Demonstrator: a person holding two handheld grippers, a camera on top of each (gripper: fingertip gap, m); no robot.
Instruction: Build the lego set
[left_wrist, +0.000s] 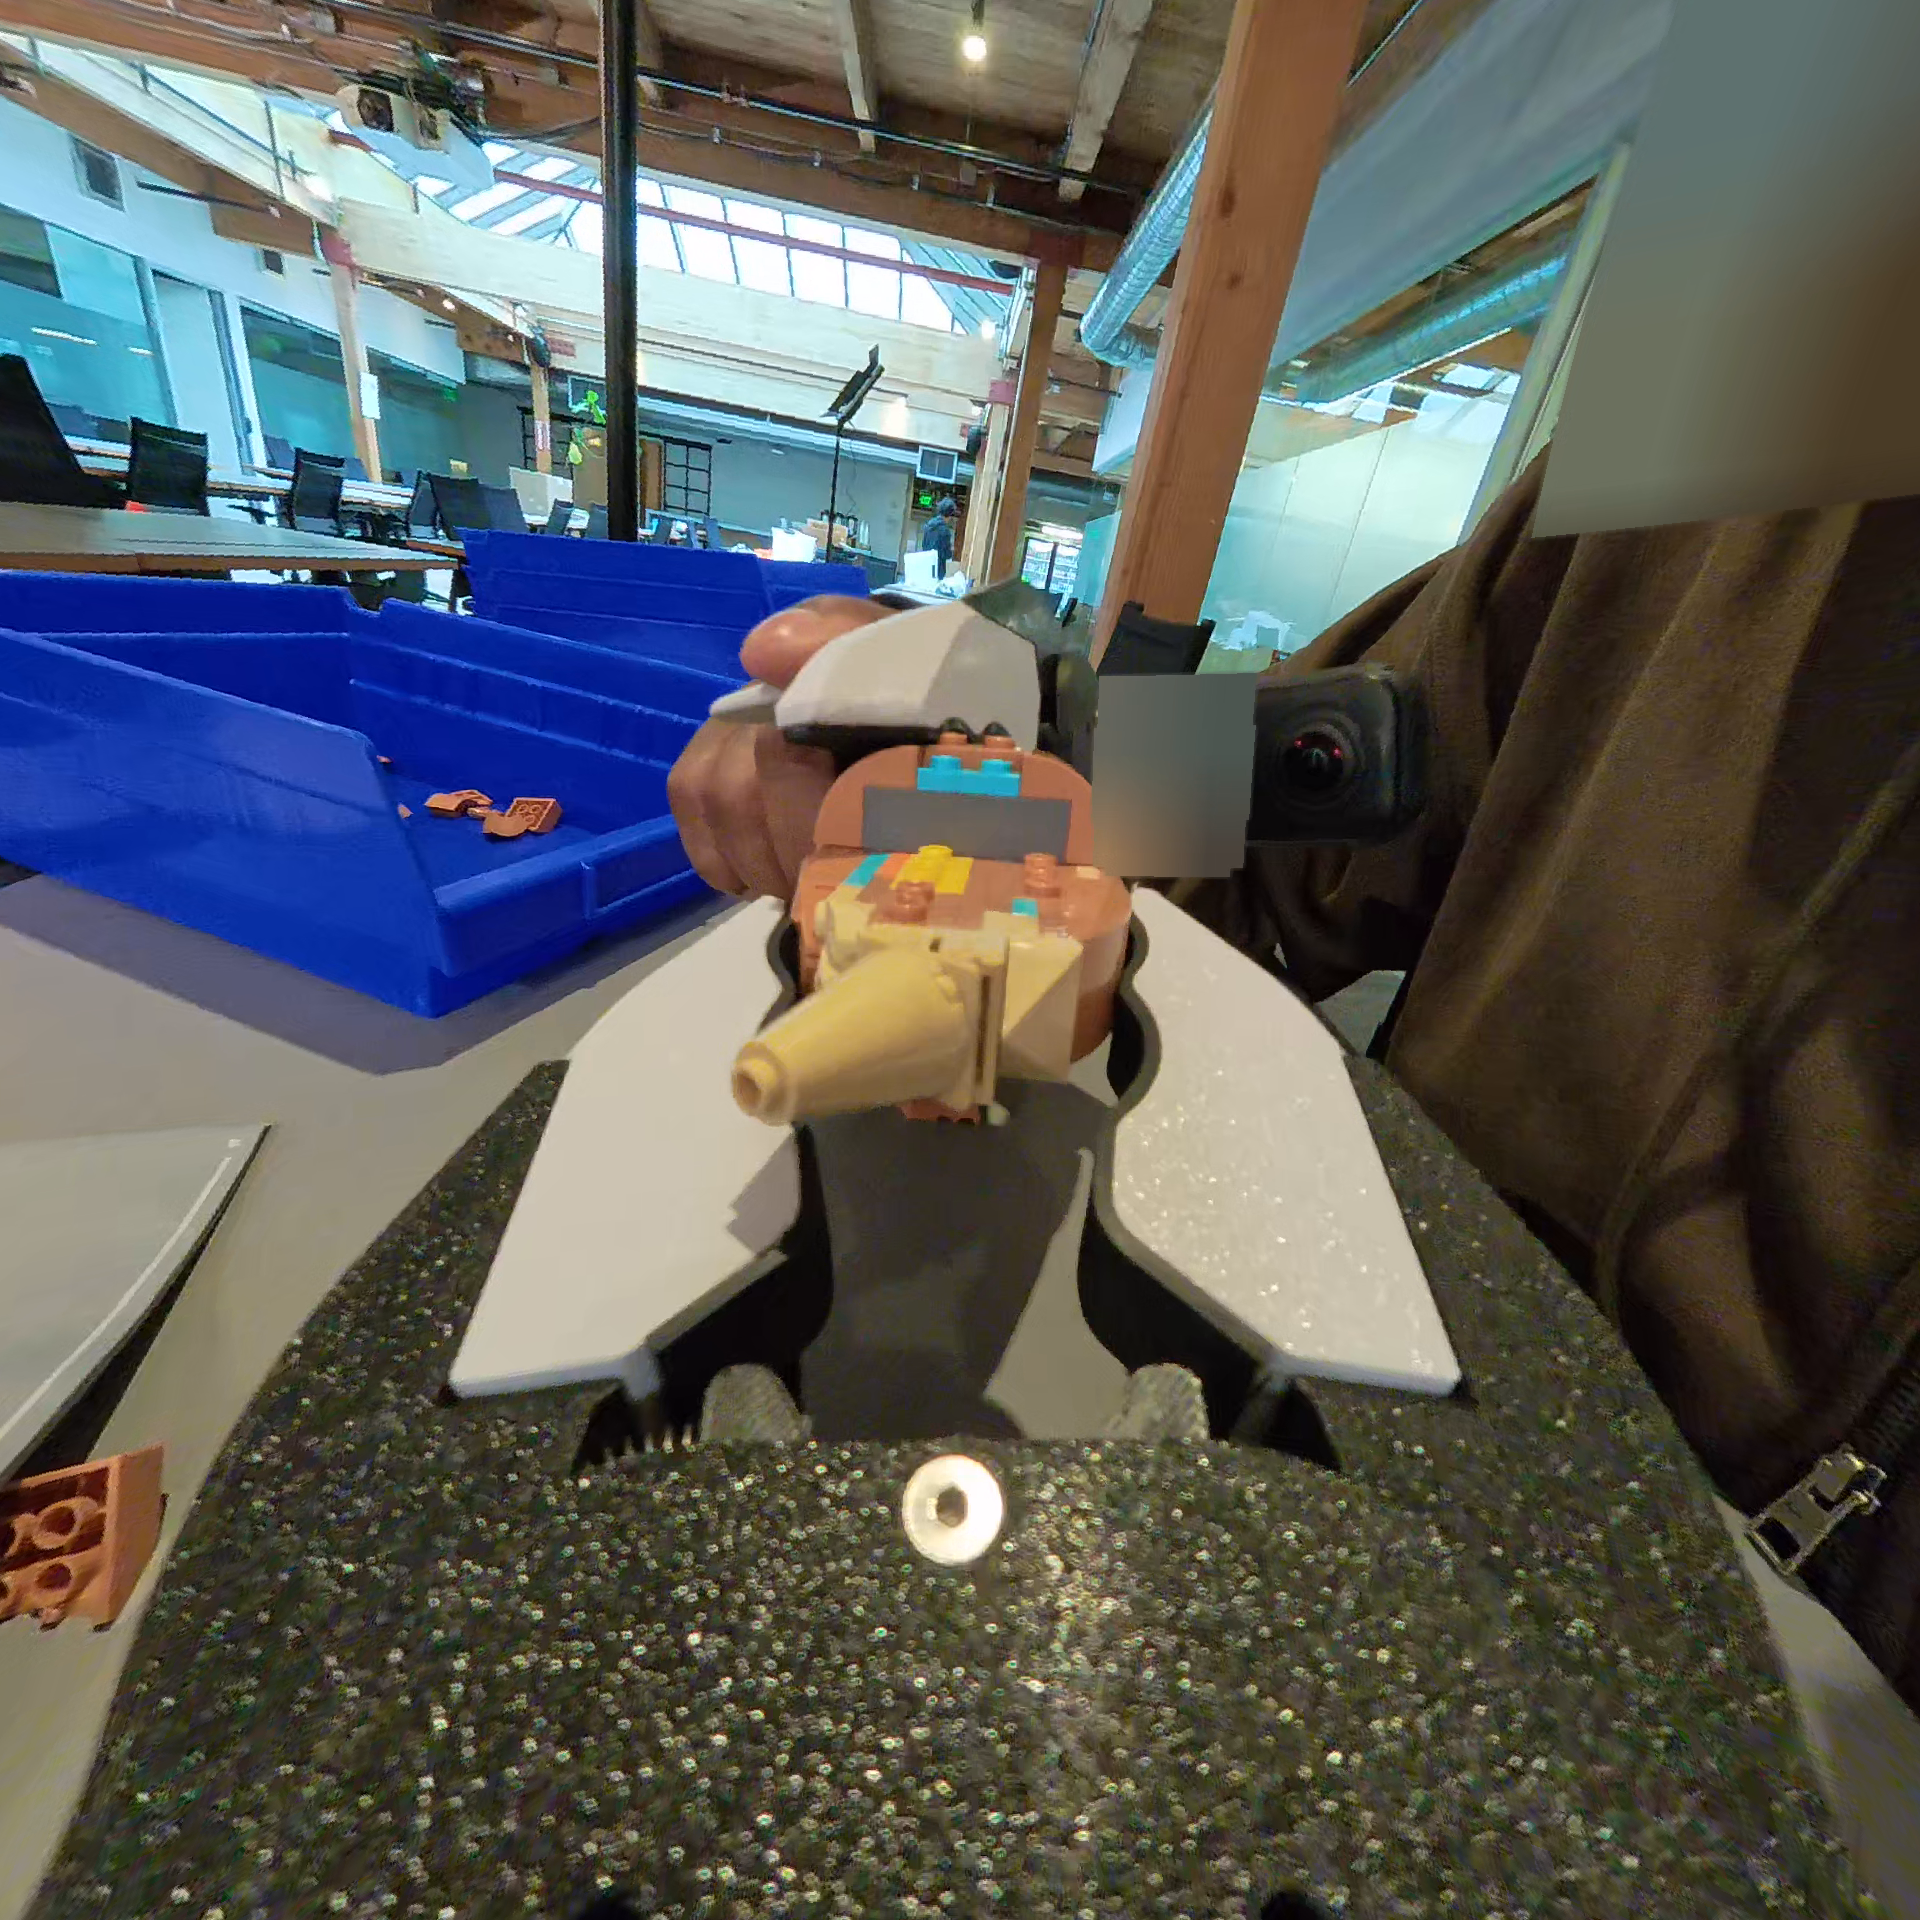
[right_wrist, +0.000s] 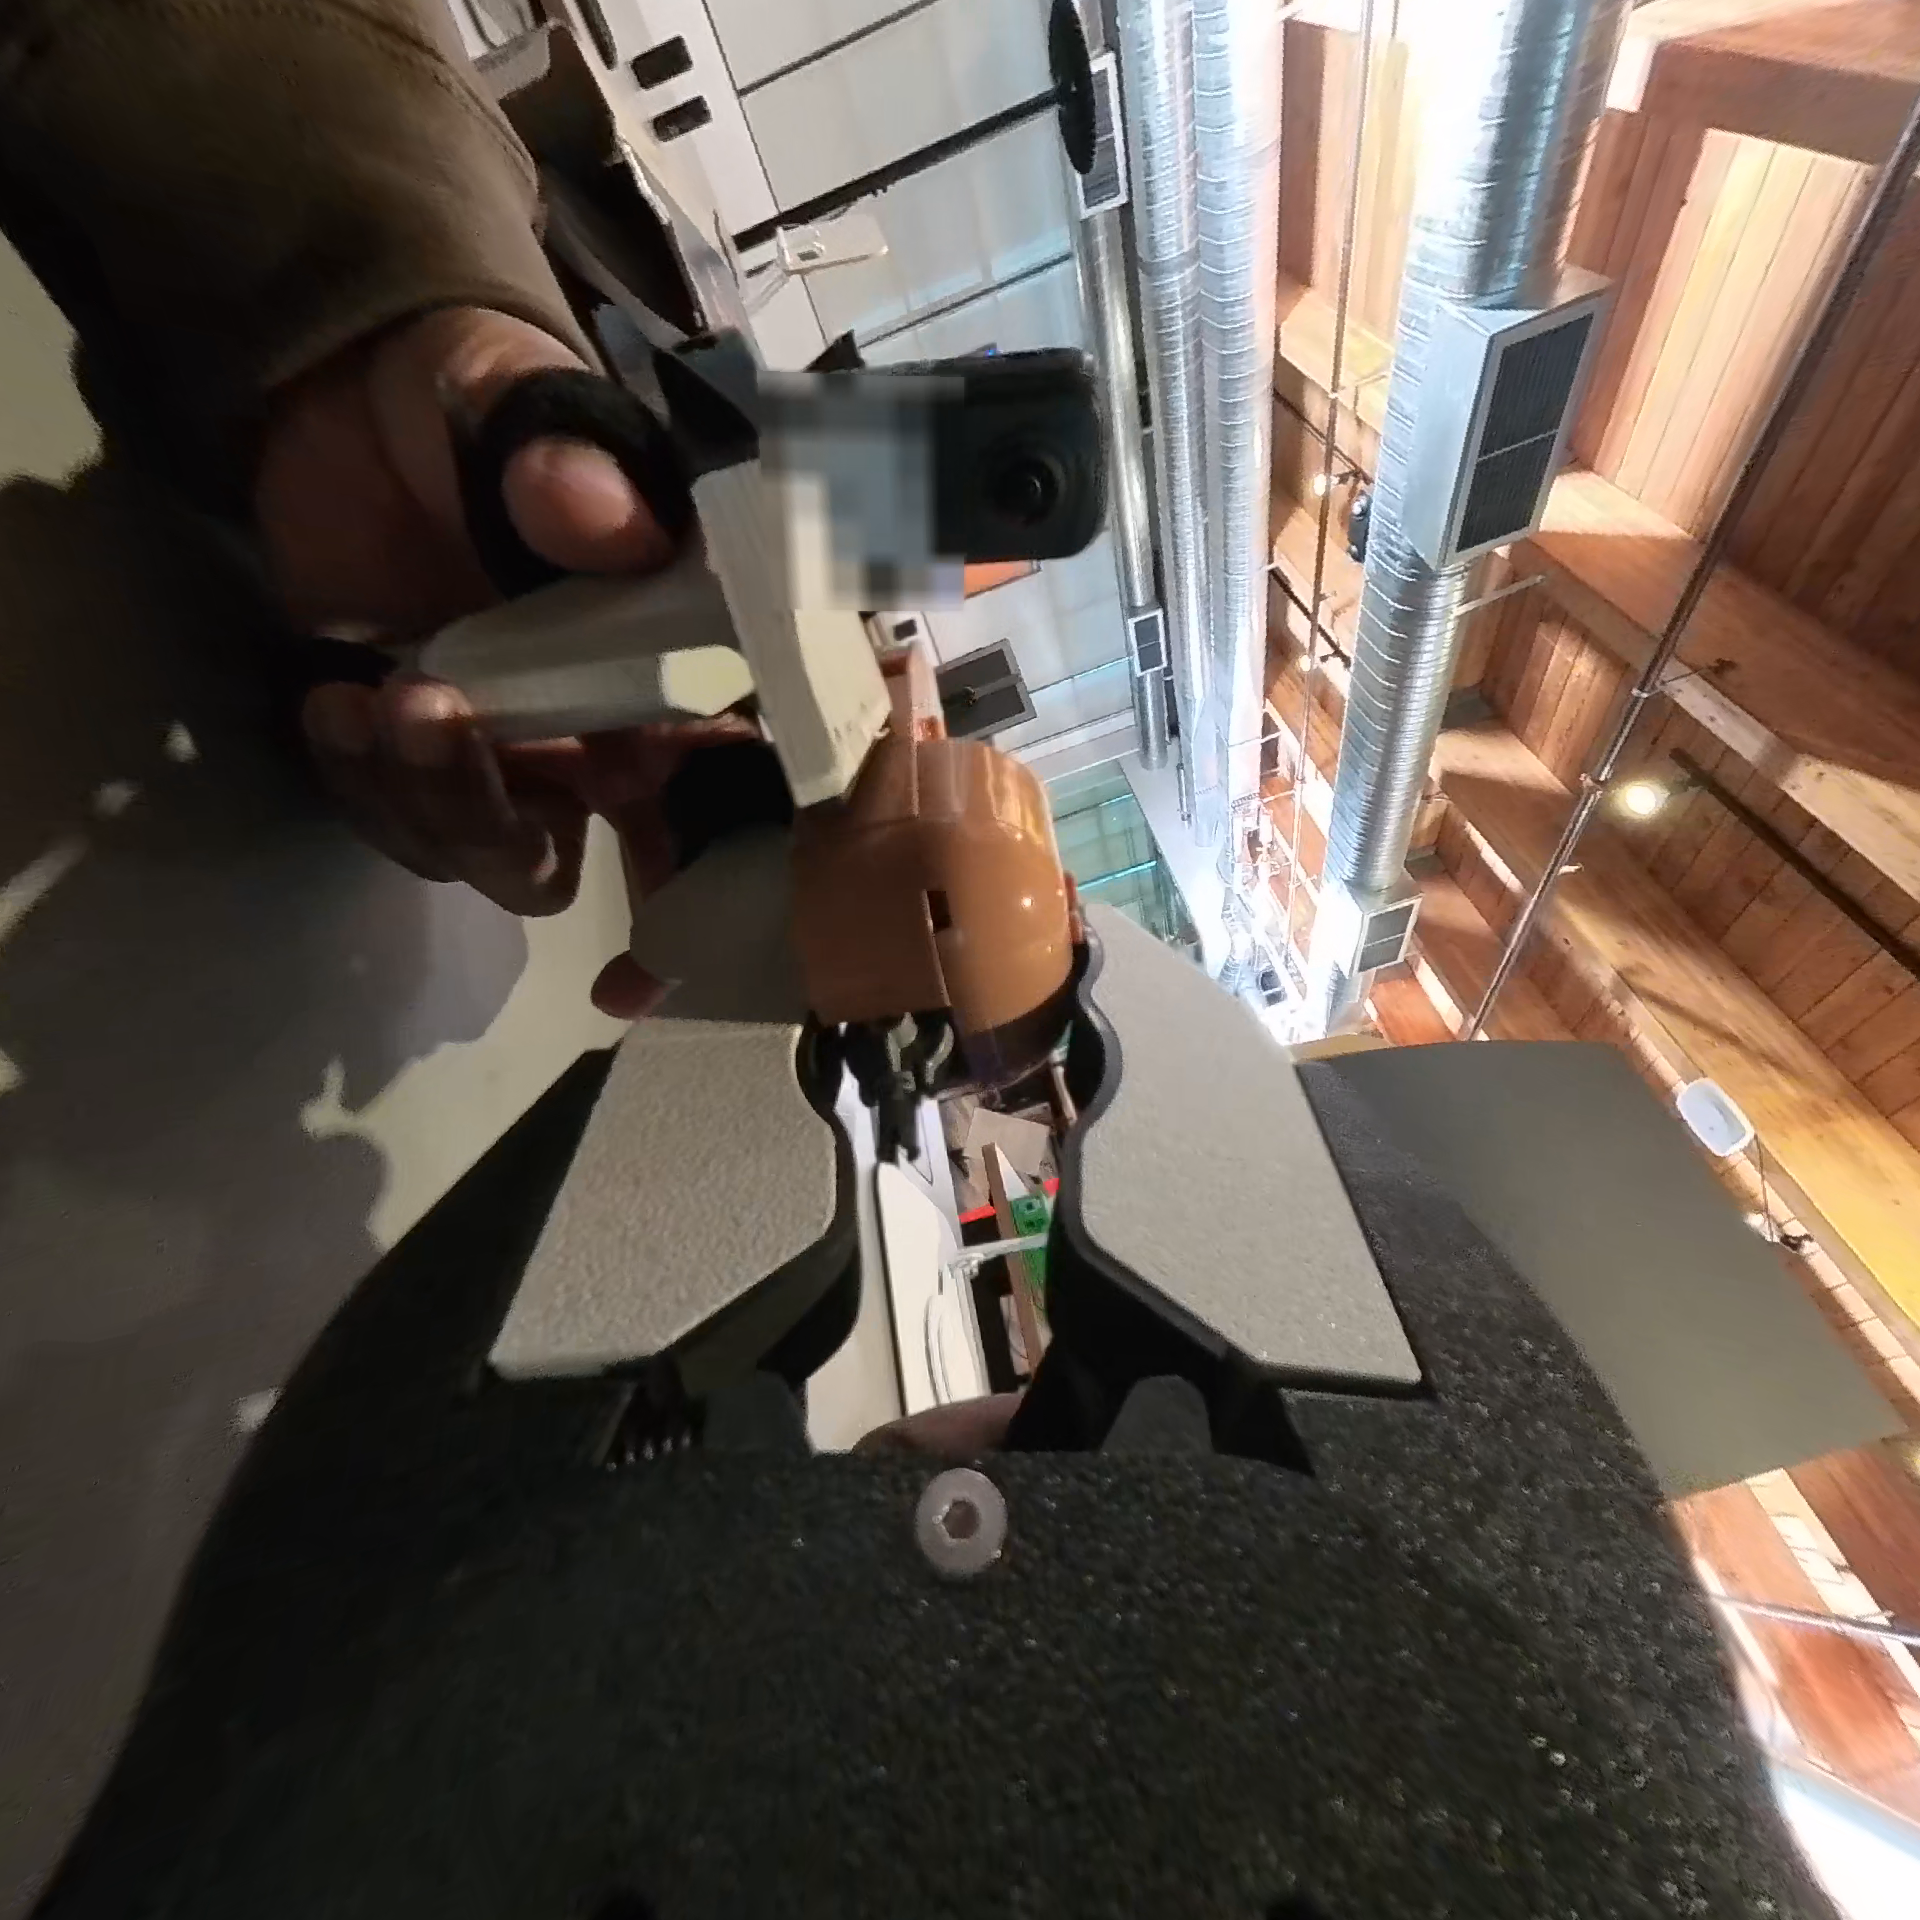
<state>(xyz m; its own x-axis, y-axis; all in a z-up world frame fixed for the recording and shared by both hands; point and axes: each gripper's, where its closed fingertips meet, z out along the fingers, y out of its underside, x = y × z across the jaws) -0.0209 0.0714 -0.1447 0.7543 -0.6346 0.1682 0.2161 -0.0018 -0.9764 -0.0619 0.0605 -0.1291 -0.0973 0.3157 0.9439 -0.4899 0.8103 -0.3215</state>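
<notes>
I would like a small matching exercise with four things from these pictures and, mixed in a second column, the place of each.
Things:
1. lego model
2. tan cone
3. loose brown bricks
4. single brown brick

Places:
A. inside the blue bin
B. on the table, lower left edge of the left wrist view
C. between the left tool's fingers
D. sticking out of the model toward the camera

Pairs: 1-C, 2-D, 3-A, 4-B

Loose brown brick (left_wrist: 73, 1538) cut off, perhaps half, at left edge.
</notes>
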